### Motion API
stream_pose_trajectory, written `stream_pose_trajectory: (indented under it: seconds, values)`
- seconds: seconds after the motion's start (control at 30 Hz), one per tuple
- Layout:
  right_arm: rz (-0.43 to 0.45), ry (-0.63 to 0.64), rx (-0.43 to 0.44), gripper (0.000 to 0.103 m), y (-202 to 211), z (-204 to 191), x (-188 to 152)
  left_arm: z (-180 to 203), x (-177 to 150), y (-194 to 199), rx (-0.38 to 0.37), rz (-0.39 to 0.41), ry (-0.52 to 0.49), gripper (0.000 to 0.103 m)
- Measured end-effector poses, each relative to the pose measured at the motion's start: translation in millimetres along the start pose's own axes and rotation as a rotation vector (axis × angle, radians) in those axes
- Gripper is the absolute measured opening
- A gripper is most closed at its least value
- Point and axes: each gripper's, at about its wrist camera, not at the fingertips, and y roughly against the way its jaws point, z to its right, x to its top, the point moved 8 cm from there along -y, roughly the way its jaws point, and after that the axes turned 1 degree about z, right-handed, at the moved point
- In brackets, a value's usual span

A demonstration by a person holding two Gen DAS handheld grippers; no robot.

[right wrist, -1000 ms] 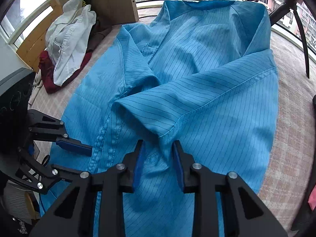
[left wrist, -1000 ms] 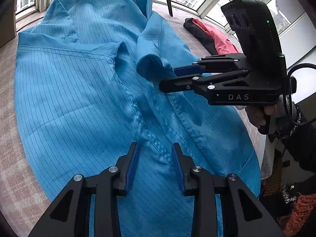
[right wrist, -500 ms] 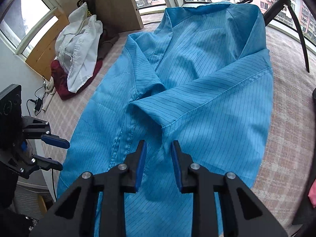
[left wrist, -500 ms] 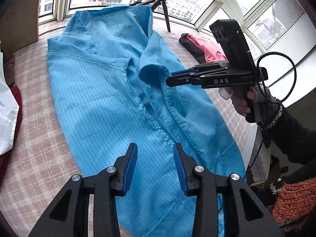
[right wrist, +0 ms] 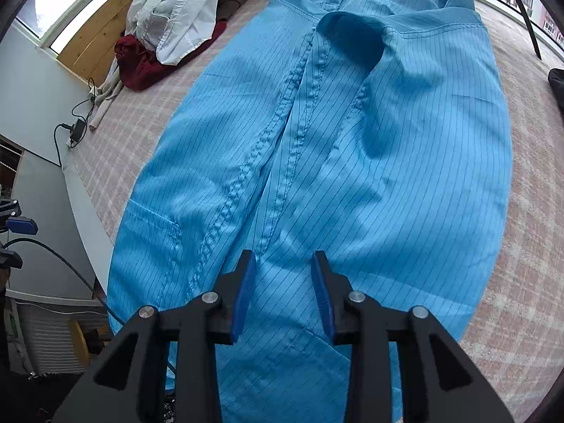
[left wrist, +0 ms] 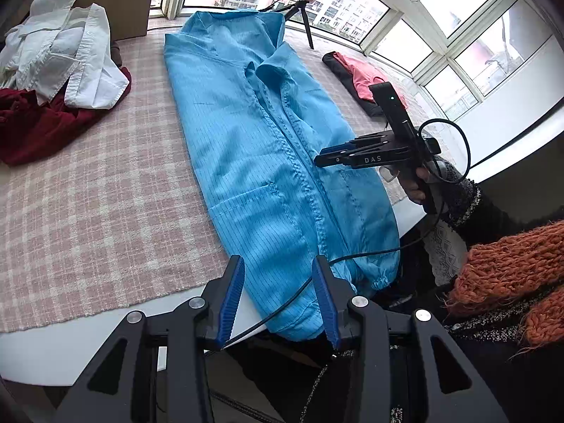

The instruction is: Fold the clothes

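Observation:
A long blue pinstriped coat (left wrist: 268, 148) lies lengthwise on the checked table cover, both sides folded in to the middle seam, its hem hanging over the near edge. It fills the right wrist view (right wrist: 352, 141). My left gripper (left wrist: 278, 303) is open and empty, held back above the hem at the table's near edge. My right gripper (right wrist: 282, 292) is open and empty, just above the coat's lower half; it also shows in the left wrist view (left wrist: 324, 157) over the coat's right side.
A pile of white and dark red clothes (left wrist: 60, 81) lies at the far left of the table (left wrist: 88, 211). A black and pink garment (left wrist: 356, 77) lies at the far right. A ring light tripod (left wrist: 303, 17) stands behind the coat. A cable (left wrist: 317, 275) crosses between my left fingers.
Both grippers have drawn back toward the near edge, away from the folded sleeve. The coat lies still with its sides folded in.

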Motion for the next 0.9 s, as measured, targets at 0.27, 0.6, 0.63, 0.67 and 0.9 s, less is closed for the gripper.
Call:
stream_pose_trajectory:
  seconds: [0.27, 0.6, 0.63, 0.67, 0.9]
  values:
    - [0.012, 0.022, 0.045, 0.004, -7, -15, 6, -4, -46, 81, 0.062, 0.071, -0.054, 0.046]
    - [0.179, -0.041, 0.067, 0.013, 73, -66, -51, 16, -131, 57, -0.042, -0.042, -0.126, 0.046]
    - [0.177, -0.024, 0.085, 0.013, 71, -83, -62, 12, -141, 58, -0.038, -0.057, -0.117, 0.046]
    - [0.162, 0.006, 0.079, 0.013, 60, -98, -69, 6, -148, 59, -0.031, -0.066, -0.105, 0.046]
    - [0.021, -0.005, -0.078, 0.012, 4, -108, -119, -20, -157, 38, -0.024, -0.052, -0.034, 0.046]
